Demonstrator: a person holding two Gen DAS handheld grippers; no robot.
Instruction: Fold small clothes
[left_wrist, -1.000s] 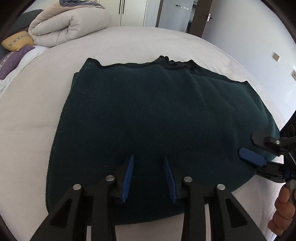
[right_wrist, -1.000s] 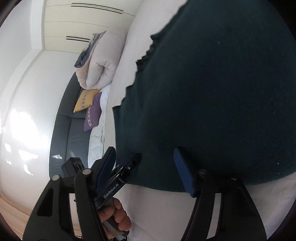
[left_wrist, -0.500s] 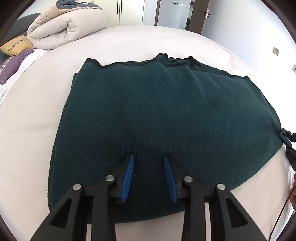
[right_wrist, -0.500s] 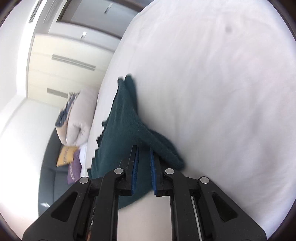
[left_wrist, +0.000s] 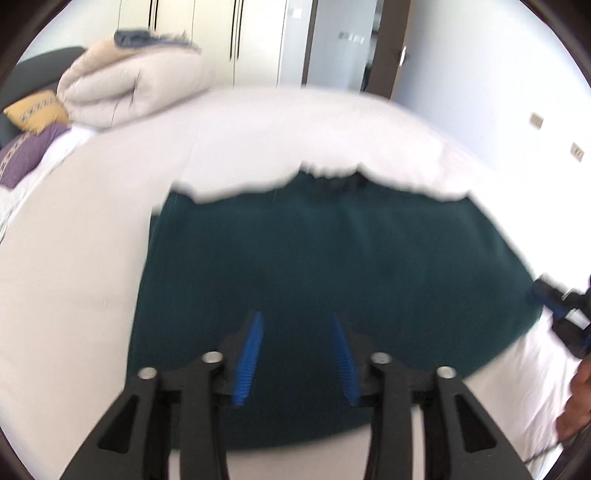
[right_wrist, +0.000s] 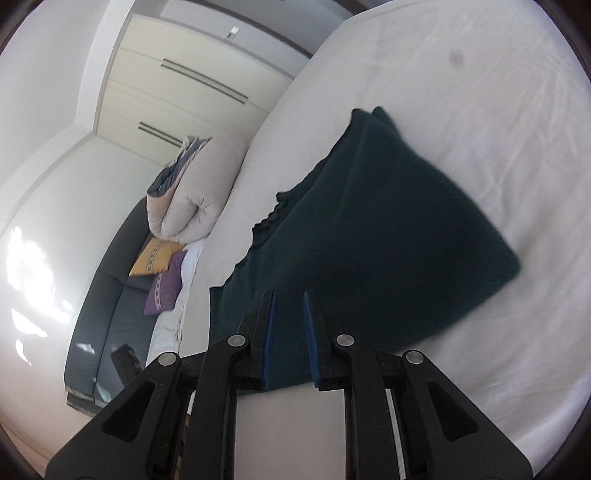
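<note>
No readable writing or containers. A dark green garment (left_wrist: 332, 280) lies on the bed (left_wrist: 74, 280). Left gripper (left_wrist: 295, 354) opening, empty; right gripper (right_wrist: 289, 339) opening, garment edge between its pads, at 3 o'clock.

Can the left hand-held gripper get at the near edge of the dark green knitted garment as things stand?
Probably yes. The left hand-held gripper hovers over the dark green knitted garment with jaws opening and nothing between them; the near hem lies just below its fingers, unobstructed on the white bed.
</note>
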